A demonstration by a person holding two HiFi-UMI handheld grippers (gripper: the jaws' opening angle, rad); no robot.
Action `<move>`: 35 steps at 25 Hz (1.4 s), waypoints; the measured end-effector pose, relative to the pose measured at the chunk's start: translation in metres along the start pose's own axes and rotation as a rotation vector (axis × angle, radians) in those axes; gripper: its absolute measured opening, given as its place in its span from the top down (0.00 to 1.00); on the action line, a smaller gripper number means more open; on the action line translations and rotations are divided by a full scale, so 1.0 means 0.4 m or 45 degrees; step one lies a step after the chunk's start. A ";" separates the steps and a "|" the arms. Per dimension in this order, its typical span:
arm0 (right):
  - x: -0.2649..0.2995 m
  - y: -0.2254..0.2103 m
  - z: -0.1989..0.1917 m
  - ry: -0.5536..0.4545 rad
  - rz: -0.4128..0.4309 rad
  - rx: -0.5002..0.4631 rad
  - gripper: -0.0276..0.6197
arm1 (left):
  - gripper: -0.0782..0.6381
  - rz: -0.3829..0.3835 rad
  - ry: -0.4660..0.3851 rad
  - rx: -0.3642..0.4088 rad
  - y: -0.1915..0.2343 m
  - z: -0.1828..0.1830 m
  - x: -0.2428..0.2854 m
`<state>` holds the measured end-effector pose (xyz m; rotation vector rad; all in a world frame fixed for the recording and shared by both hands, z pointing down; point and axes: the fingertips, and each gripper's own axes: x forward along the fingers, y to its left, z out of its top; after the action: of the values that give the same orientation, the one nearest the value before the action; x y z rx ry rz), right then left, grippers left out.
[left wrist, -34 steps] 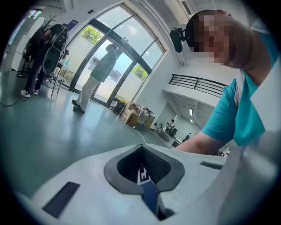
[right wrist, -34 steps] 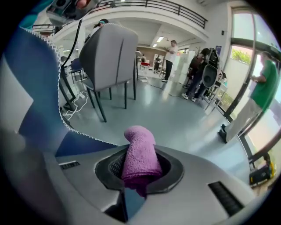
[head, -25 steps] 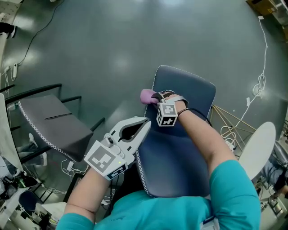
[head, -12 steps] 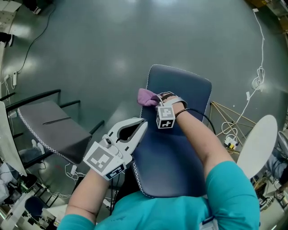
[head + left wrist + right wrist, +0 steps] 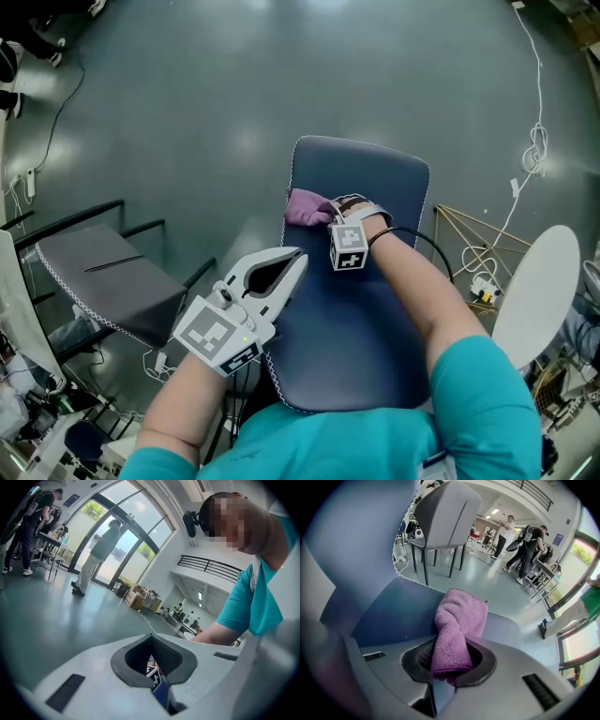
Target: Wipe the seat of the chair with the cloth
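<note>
Blue chair seat seen from above on grey floor. Purple cloth held at tip of right gripper, pressed on seat's far left edge. Left gripper held over seat's left edge, jaw tips together, nothing gripped. Grey chair noted at left, apart. White cable laid on floor at right.

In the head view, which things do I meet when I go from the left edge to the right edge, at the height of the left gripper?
grey chair, left gripper, blue chair seat, white disc
</note>
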<state>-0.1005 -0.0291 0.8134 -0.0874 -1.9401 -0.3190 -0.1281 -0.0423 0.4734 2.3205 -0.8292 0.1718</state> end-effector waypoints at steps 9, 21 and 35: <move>-0.025 0.023 -0.072 0.012 -0.001 0.031 0.87 | 0.90 -0.035 0.031 0.016 -0.040 -0.005 0.054; -0.046 0.047 -0.121 0.003 -0.001 0.059 0.87 | 0.90 -0.067 0.044 0.027 -0.073 -0.015 0.102; -0.071 0.066 -0.177 -0.006 -0.008 0.077 0.87 | 0.90 -0.090 0.072 0.035 -0.101 -0.020 0.165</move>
<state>-0.0205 -0.0197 0.8168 -0.0426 -1.9539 -0.2638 -0.0505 -0.0481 0.4789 2.3557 -0.7198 0.2181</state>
